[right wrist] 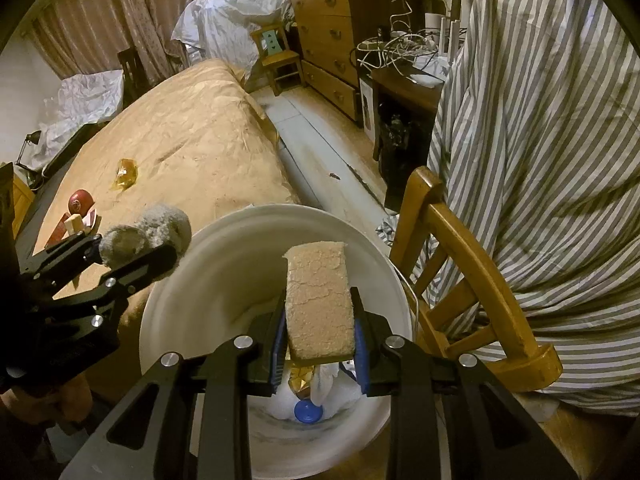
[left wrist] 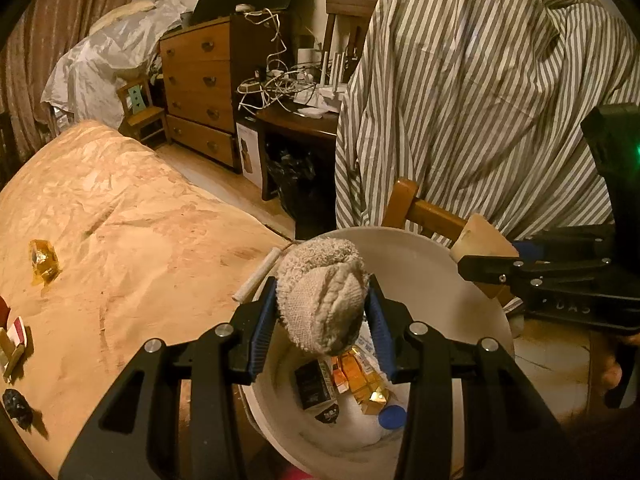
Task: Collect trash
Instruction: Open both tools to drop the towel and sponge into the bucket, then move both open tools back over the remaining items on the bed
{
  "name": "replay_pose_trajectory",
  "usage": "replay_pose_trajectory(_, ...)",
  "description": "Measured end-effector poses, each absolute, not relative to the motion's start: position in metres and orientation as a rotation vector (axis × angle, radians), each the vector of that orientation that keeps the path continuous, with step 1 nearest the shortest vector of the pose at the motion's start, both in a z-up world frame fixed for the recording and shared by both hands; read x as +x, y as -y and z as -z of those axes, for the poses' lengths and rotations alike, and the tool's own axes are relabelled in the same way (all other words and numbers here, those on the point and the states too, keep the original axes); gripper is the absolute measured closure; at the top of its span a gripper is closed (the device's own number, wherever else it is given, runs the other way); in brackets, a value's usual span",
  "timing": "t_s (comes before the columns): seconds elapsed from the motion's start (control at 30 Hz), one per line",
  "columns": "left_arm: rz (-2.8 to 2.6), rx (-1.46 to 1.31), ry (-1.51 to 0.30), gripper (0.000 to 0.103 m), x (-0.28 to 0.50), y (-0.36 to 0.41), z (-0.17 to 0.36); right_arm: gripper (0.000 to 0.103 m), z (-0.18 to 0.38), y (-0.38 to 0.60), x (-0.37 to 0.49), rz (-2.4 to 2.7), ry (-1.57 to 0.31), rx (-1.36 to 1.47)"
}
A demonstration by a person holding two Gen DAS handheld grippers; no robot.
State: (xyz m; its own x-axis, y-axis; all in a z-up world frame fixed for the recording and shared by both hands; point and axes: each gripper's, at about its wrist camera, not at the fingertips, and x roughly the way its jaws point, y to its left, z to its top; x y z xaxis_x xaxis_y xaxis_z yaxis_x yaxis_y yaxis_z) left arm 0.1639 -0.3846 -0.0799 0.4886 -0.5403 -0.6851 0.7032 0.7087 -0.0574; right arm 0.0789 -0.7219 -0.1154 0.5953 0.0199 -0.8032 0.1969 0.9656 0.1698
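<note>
My left gripper (left wrist: pixel 322 304) is shut on a balled beige sock (left wrist: pixel 320 296) and holds it over the white bucket (left wrist: pixel 424 268). My right gripper (right wrist: pixel 320 320) is shut on a tan sponge block (right wrist: pixel 320 300) above the same bucket (right wrist: pixel 192 292). Inside the bucket lie gold wrappers (left wrist: pixel 360 380), a dark packet (left wrist: pixel 312 384) and a blue cap (left wrist: pixel 392 416). Each gripper shows in the other's view: the right one (left wrist: pixel 492 268) with the sponge, the left one (right wrist: pixel 132 256) with the sock (right wrist: pixel 156 228). A gold wrapper (left wrist: pixel 44 262) lies on the bed (left wrist: pixel 120 220).
A wooden chair (right wrist: pixel 472 272) draped with a striped shirt (right wrist: pixel 540 120) stands right of the bucket. On the bed's near side lie a red ball (right wrist: pixel 80 201), small boxes (left wrist: pixel 16 340) and a dark lump (left wrist: pixel 18 402). A dresser (left wrist: pixel 200 88) and a cable-covered desk (left wrist: pixel 296 112) stand behind.
</note>
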Motion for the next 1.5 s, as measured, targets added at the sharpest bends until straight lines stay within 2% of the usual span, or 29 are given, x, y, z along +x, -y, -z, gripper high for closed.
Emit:
replay_pose_trajectory(0.8,0.766,0.248,-0.753,0.06,0.166,0.396,0.084,0.075,0.123,0.721,0.085,0.102,-0.934,0.266)
replay_pose_trajectory(0.83,0.766,0.251,-0.751,0.06,0.166,0.396,0.084,0.074,0.124,0.721,0.084,0.102,-0.933,0.267)
replay_pose_trajectory(0.9,0.77,0.261,-0.755,0.052,0.166,0.397,0.086,0.071,0.126,0.72,0.085,0.101,-0.932,0.273)
replay_pose_trajectory(0.93,0.766,0.266,-0.751,0.043,0.165,0.399,0.086,0.063,0.127,0.72,0.086,0.099,-0.929,0.279)
replay_pose_trajectory(0.97,0.761,0.268,-0.746,0.037,0.165,0.399,0.086,0.061,0.128,0.72,0.086,0.1,-0.927,0.279)
replay_pose_trajectory(1.0,0.757,0.268,-0.742,0.035,0.165,0.399,0.086,0.059,0.128,0.72,0.085,0.1,-0.924,0.28)
replay_pose_trajectory(1.5,0.761,0.255,-0.733,0.035,0.163,0.383,0.083,0.059,0.127,0.713,0.08,0.087,-0.9,0.286)
